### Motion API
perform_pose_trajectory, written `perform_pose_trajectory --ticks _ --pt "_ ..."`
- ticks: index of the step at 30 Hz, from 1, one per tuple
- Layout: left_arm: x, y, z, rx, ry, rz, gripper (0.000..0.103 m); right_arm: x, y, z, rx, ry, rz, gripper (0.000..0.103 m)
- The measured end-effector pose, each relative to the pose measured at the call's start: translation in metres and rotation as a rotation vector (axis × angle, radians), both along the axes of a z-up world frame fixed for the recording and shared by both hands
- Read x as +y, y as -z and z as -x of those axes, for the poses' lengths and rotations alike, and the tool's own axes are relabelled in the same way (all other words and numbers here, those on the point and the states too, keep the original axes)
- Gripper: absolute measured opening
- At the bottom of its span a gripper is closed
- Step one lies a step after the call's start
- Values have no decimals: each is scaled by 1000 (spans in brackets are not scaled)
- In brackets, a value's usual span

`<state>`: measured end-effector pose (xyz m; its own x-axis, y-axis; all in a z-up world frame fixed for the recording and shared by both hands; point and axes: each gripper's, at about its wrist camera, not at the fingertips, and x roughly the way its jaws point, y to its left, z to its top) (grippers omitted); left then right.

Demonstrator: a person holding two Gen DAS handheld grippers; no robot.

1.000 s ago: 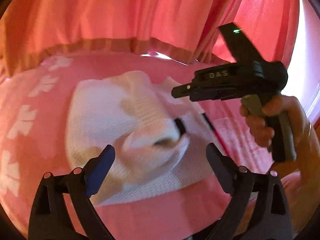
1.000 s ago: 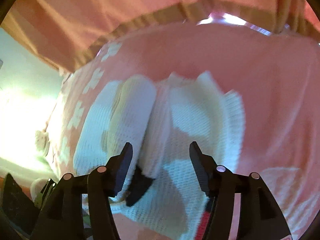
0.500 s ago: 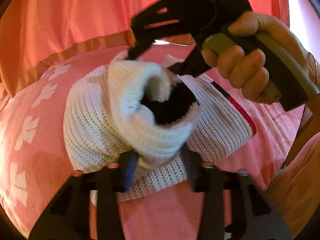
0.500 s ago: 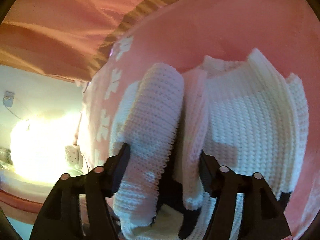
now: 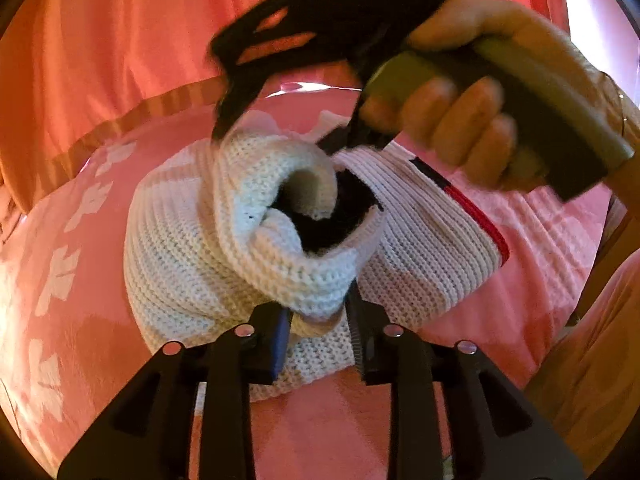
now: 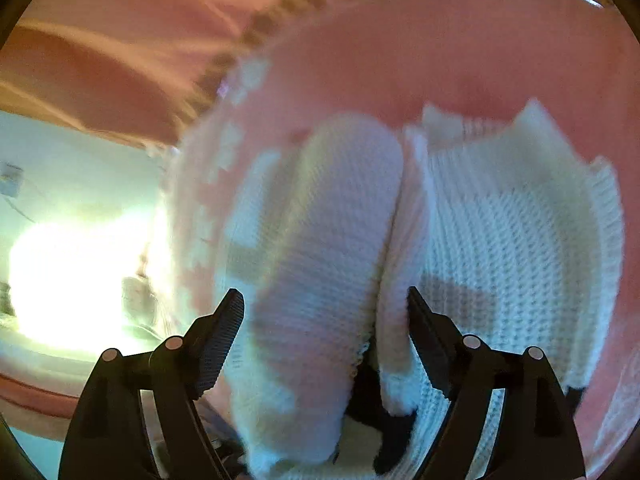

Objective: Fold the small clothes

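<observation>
— What's under you?

— A pink bedspread (image 5: 400,432) with pale flowers, orange-red curtain (image 5: 120,40) behind. From my left wrist, the white knit sweater (image 5: 180,248) lies on the spread, and my left gripper (image 5: 318,338) is clamped on its rolled cuff. The sleeve tube gapes toward me, its length running away toward the curtain; the red and navy trim (image 5: 476,216) slants right. My right hand (image 5: 460,128) brings the right gripper (image 5: 280,128) down at the far end.

— And from the right wrist?

— Blurred. My right gripper (image 6: 324,344) has just been spreading; its jaws straddle the sleeve without pinching.

— Advice?

— I'd judge: keep the cuff pinned, close well onto the knit, then lay the sleeve flat across the body.
</observation>
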<state>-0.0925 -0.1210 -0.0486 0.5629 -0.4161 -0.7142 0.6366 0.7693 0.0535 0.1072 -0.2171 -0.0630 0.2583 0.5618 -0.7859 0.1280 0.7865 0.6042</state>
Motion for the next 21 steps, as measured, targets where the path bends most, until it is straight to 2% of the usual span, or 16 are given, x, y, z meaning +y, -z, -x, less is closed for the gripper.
perform_pose_trajectory --ticks 2,3,4,5,7,9,10,13,14,15,16,17,18,19,21 --pt "-3 -1 5 -12 8 -3 25 7 0 2 -28 -7 51 35" --pt "-3 -3 5 -16 17 6 16 7 -4 3 -43 -12 49 21" --pt "-3 -8 6 -23 28 25 13 0 -15 8 -81 7 -1 19" --pt "-2 -12 7 -26 36 42 11 -9 -27 14 -120 21 -23 19" --pt "0 -27 11 -15 80 127 11 -27 -57 34 -208 31 -46 19" --pt "-5 -34 14 17 121 176 11 -50 -61 51 -221 69 -22 20" --pt "-13 -30 16 52 155 179 12 -65 -50 57 -183 90 42 27" --pt "-30 -7 20 128 186 126 19 -93 6 61 26 133 131 31" --pt "-31 -3 23 145 188 120 30 -98 12 64 27 144 94 31" --pt "-27 -2 28 138 188 117 49 -102 11 69 3 158 39 33" --pt "-21 -4 32 113 185 119 58 -103 7 72 -12 157 21 37" --pt "-13 -6 36 77 172 121 73 -102 2 76 -36 147 6 40" --pt "-4 -10 40 39 150 124 80 -102 -1 80 -53 133 -3 50" --pt "9 -15 42 9 131 142 83 -99 -4 83 -69 107 -10 61" --pt "24 -18 40 4 115 156 88 -92 -4 87 -72 70 -18 63"
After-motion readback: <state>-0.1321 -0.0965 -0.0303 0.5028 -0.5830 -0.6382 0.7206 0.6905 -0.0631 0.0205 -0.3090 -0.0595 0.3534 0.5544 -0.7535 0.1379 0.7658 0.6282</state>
